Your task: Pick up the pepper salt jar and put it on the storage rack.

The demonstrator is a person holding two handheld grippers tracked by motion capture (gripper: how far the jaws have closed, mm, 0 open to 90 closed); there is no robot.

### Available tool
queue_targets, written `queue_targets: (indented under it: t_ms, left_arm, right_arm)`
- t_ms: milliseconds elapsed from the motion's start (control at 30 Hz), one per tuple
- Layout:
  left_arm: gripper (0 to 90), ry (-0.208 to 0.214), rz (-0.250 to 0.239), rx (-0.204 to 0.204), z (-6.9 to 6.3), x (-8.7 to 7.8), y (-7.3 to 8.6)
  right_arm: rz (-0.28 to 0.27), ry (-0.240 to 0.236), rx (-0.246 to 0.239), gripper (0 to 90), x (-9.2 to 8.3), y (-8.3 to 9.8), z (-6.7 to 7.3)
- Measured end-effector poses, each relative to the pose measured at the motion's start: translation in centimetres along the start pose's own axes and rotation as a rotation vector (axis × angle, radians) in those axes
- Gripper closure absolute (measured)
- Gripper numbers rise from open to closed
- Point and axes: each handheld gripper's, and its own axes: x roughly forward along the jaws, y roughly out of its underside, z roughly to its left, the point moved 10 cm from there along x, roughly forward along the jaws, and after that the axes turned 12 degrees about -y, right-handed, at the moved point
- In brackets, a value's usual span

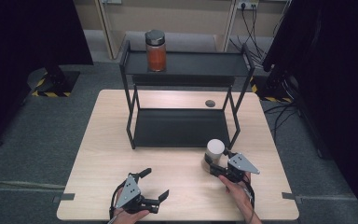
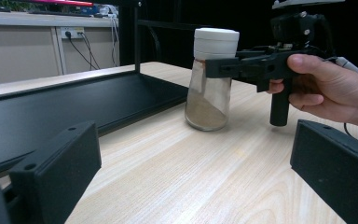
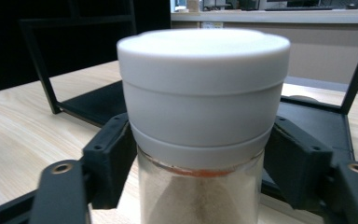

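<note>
While clamped: jar [image 3: 200, 140] between right claw [image 3: 200, 172] pads.

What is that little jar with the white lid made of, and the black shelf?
The jar looks like clear glass or plastic: powder shows through its body. Its white lid looks like matte plastic. The black shelf seems to be painted metal, with thin straight bars and flat matte trays.

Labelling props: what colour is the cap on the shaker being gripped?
White cap, clearest in the right gripper view.
</note>
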Motion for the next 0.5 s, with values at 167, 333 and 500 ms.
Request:
queue_targets:
  t_ms: [167, 333, 500]
  left_arm:
    - [1.1, 0.001, 0.004, 0.002, -0.03, 0.07, 0.09]
    - [1.1, 0.002, 0.007, 0.003, 0.00, 0.14, 0.15]
    - [1.1, 0.000, 0.009, 0.002, 0.04, 0.17, 0.20]
  right_arm:
    - [0.005, -0.003, -0.006, 34.6, 0.05, -0.04, -0.05]
    - [-0.004, 0.010, 0.011, 35.0, -0.05, -0.14, 0.19]
    - [-0.018, 0.009, 0.005, 35.1, -0.46, -0.73, 0.38]
